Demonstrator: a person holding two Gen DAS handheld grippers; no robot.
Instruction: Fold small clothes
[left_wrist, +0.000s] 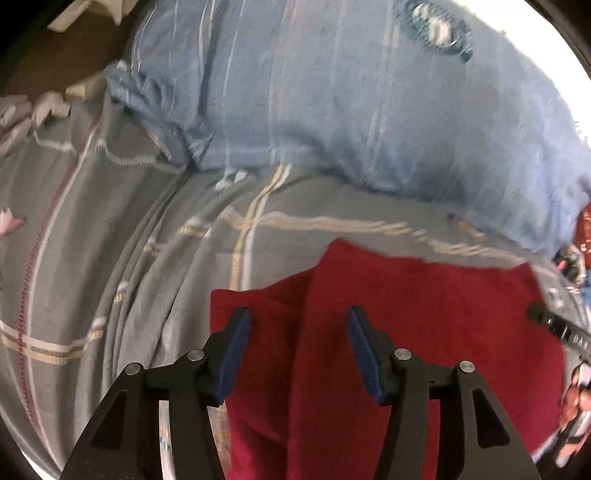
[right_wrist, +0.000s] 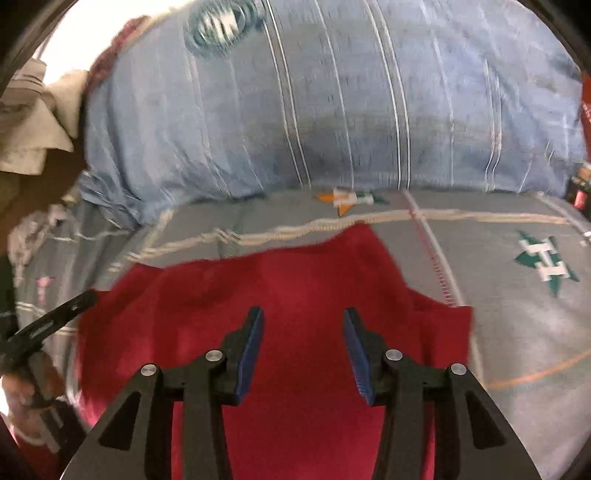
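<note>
A dark red garment (left_wrist: 406, 314) lies on the grey patterned bedspread (left_wrist: 110, 240), with a fold running up its left part. My left gripper (left_wrist: 299, 321) hangs over that fold, open, its blue pads clear of the cloth. In the right wrist view the same red garment (right_wrist: 258, 288) spreads flat on the bedspread (right_wrist: 517, 332). My right gripper (right_wrist: 303, 321) stands open above its middle, nothing between the pads. The tip of the right gripper's finger (left_wrist: 554, 325) shows at the right edge of the left view. The left gripper's finger (right_wrist: 48, 321) and the hand holding it show at the left of the right view.
A large blue striped pillow (left_wrist: 351, 110) lies across the bed behind the garment, also seen as the pillow (right_wrist: 314, 110) in the right view. Pale crumpled cloths (right_wrist: 33, 122) lie off the bed's left side. White scraps (left_wrist: 48, 103) sit by the bedspread's upper left.
</note>
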